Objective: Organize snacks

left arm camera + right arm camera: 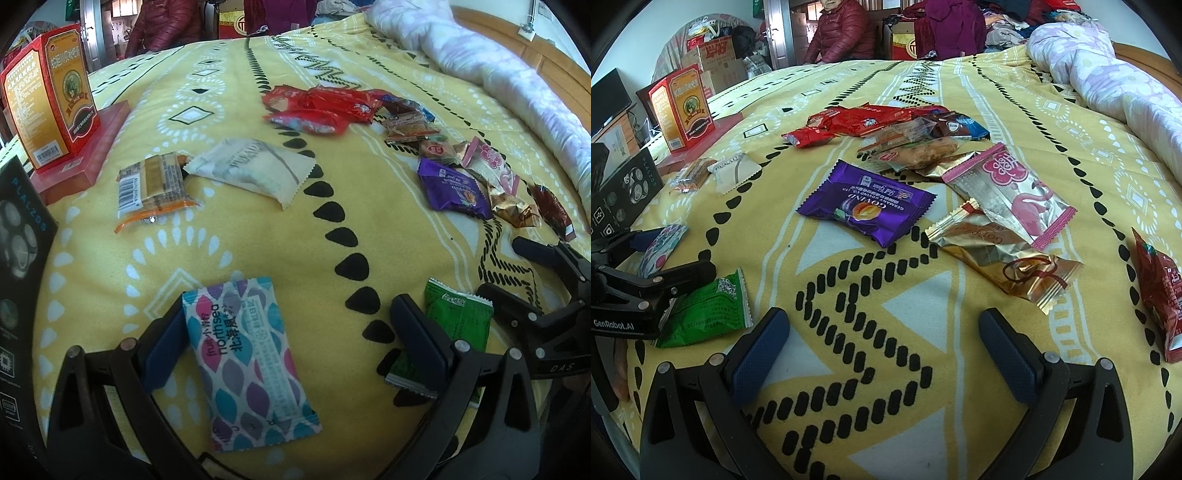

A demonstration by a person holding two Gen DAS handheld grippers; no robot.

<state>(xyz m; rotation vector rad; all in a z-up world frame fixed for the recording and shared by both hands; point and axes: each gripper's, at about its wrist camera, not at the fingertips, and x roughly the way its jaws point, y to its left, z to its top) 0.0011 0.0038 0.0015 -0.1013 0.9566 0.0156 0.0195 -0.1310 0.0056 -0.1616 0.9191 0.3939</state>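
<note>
while unseen from the right wrist, leaf-print packet [251, 362] between wide left fingers [164, 350]; right fingers [759, 354] wide too

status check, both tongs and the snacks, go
Left tongs open, straddling the northsea packet on the bedspread. Right tongs open, empty, short of the purple packet. Green packet lies between them.

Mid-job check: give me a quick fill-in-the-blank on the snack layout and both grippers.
1. Between the left gripper's open fingers lies the ____-patterned northsea packet.
2. The green packet lies beside the ____ gripper.
3. The pink flamingo packet partly overlaps the ____ foil packet.
4. The right gripper is open and holds ____.

Missing words: leaf; left; gold; nothing
</note>
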